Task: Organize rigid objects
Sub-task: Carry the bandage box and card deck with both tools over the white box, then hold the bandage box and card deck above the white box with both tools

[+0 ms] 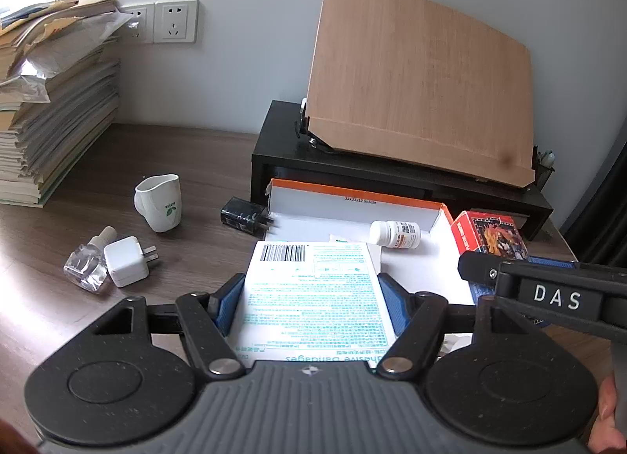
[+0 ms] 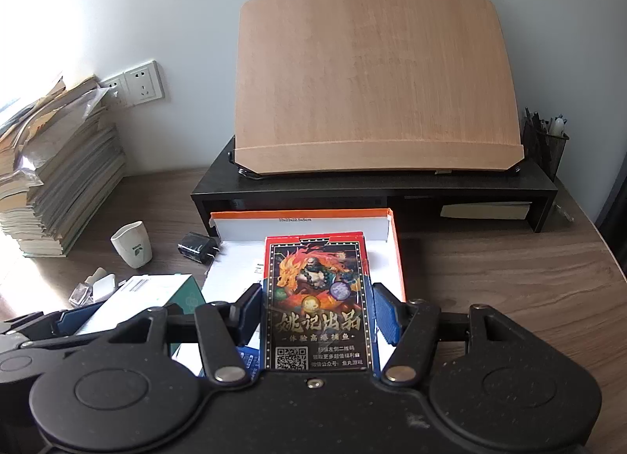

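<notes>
My left gripper [image 1: 311, 297] is shut on a white adhesive-bandage box [image 1: 313, 289] with green print, its blue pads pressed on both sides. My right gripper [image 2: 316, 309] is shut on a red and black playing-card box [image 2: 315, 297], also seen as the red card box [image 1: 488, 236] in the left wrist view. Both boxes hang over the open orange-edged white cardboard box [image 1: 352, 199] [image 2: 305, 221]. A white pill bottle [image 1: 395, 234] lies on its side inside that box. In the right wrist view the bandage box [image 2: 153, 289] and the left gripper's body sit at the lower left.
On the wooden desk to the left stand a white mug [image 1: 160, 203], a black charger [image 1: 245, 216], a white charger [image 1: 127, 261] and a clear glass bottle [image 1: 88, 266]. A tall paper stack [image 1: 51, 121] fills the far left. A wooden board [image 1: 423, 78] leans on a black shelf [image 1: 282, 148].
</notes>
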Demonstrator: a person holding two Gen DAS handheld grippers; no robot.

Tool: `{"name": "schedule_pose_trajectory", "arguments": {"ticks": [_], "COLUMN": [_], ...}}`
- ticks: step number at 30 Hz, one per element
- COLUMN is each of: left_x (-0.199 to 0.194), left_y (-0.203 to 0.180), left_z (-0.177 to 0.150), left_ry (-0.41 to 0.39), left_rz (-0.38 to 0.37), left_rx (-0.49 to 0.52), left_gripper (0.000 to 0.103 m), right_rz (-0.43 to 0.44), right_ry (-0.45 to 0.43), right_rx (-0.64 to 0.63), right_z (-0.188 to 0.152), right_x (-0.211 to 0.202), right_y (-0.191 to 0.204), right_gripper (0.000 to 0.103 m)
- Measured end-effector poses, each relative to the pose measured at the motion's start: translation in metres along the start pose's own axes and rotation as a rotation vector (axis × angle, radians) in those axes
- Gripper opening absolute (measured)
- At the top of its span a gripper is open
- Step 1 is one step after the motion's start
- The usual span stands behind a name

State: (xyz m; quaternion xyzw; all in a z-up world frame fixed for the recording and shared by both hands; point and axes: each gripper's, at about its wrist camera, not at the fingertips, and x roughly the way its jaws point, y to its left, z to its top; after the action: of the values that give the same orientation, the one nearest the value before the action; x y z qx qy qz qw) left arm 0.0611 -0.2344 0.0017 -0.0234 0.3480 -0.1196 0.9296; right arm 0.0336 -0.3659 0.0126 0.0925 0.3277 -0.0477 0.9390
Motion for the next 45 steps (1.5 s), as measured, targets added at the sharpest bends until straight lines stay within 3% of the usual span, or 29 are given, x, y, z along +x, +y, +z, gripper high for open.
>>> {"name": "schedule_pose_trajectory", "arguments": {"ticks": [23,45], "left_x": [0.020,-0.001], "left_y": [-0.011,-0.018], "left_z": [0.004,-0.010], "left_ry": [0.031,0.023], "left_rz": [-0.004,-0.011], "left_rx": [0.027,0.046], "left_gripper": [0.072,0.072], "right_rz": [0.009,0.020], "right_ry": [0.004,0.001], "right_rx": [0.041,0.046], "right_z": [0.005,-0.014], "right_x": [0.012,-0.011], "right_y": [-0.017,-0.020], "right_gripper": [0.071,0.071]}}
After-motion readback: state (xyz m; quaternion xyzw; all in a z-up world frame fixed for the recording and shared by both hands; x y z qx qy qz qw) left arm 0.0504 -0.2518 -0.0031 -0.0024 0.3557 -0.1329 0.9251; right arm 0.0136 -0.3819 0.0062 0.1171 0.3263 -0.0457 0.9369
